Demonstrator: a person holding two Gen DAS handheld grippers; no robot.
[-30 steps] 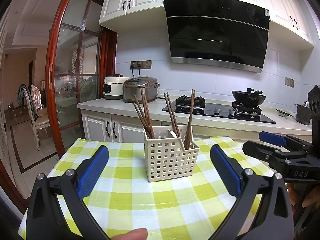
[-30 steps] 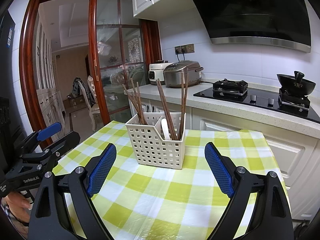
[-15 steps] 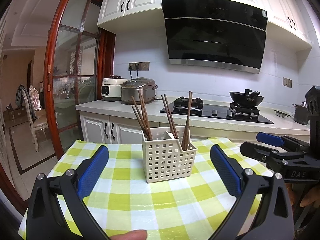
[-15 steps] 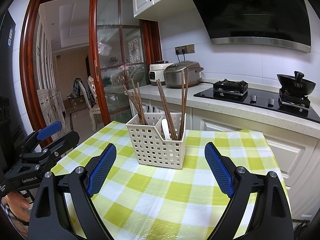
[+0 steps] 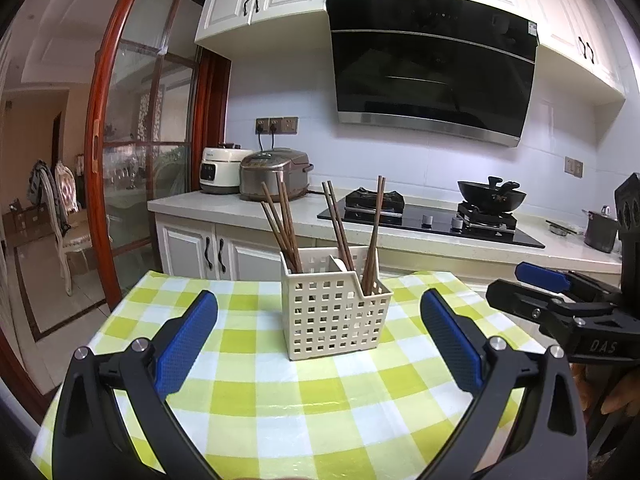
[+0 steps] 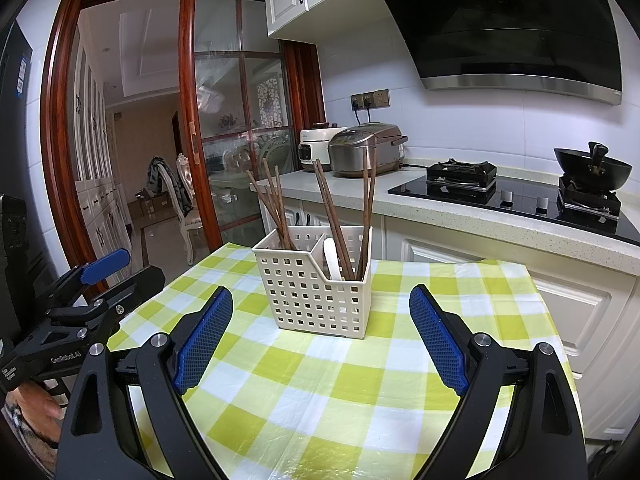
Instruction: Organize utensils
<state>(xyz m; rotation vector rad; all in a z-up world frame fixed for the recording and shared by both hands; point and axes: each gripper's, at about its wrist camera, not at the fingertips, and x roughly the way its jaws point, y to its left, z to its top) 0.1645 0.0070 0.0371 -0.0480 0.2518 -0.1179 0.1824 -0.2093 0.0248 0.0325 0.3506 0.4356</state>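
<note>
Cream perforated utensil basket [image 5: 335, 307] at the middle of the green-and-white checked tablecloth [image 5: 304, 396], upright, split into compartments. Brown chopsticks [image 5: 282, 227] leaning toward 11 o'clock in the left compartment; a second bunch of chopsticks [image 6: 346, 216] in the right compartment, some tilted toward 11, some near 12. White spoon [image 6: 332, 258] tucked low in that right compartment, beside those sticks. No loose utensil visible anywhere on the cloth. Left gripper [image 5: 319, 338] spread wide and holding nothing, blue pads framing the basket from 6 o'clock, well short of touching it. Right gripper [image 6: 321, 334] likewise spread wide and holding nothing, seen also from the left camera at 3 o'clock. Hard to place within the task: fits either a mixed basket waiting to be sorted, spoon and chopsticks sharing a section, or a basket already filled with all utensils gathered off the table. Any further handling would call for a narrow pinch high on the slim sticks, with the light basket liable to tip or slide under a sideways pull. Beyond, at 12 o'clock, counter with rice cooker [image 5: 276, 174], hob and black wok [image 5: 491, 196].
</note>
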